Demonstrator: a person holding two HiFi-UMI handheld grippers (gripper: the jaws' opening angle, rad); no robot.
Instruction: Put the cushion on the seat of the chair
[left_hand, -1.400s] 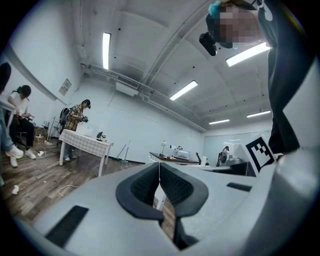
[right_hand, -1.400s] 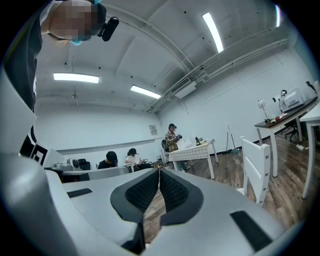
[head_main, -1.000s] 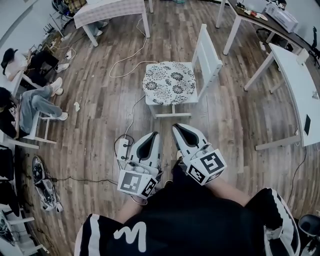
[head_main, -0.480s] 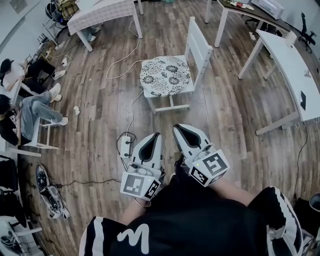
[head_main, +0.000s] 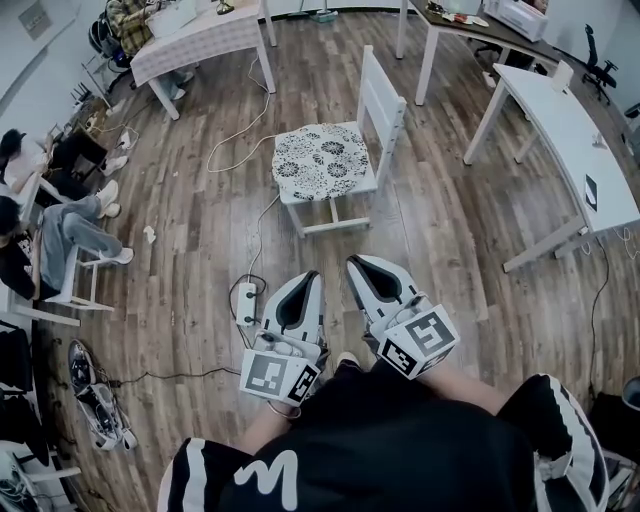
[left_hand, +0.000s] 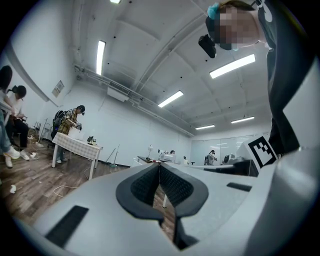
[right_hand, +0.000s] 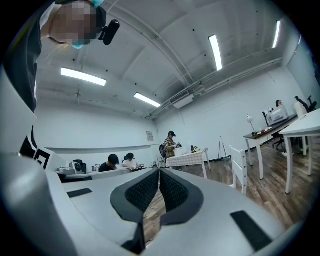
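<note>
Though clamped shut on nothing, pad against pad, points both the left gripper (head_main: 308, 282) and the right gripper (head_main: 358, 265) level toward the chair (head_main: 384, 100), well apart from it across the wooden floor (head_main: 200, 230). Finds the cushion (head_main: 325, 162) already flat on the seat (head_main: 370, 178), straight ahead and about midway between the two, neither clearly nearer. Shows no real long axis in that roundish pad. Calls, judging by this, for no grasp, at most a nudge to centre it.
</note>
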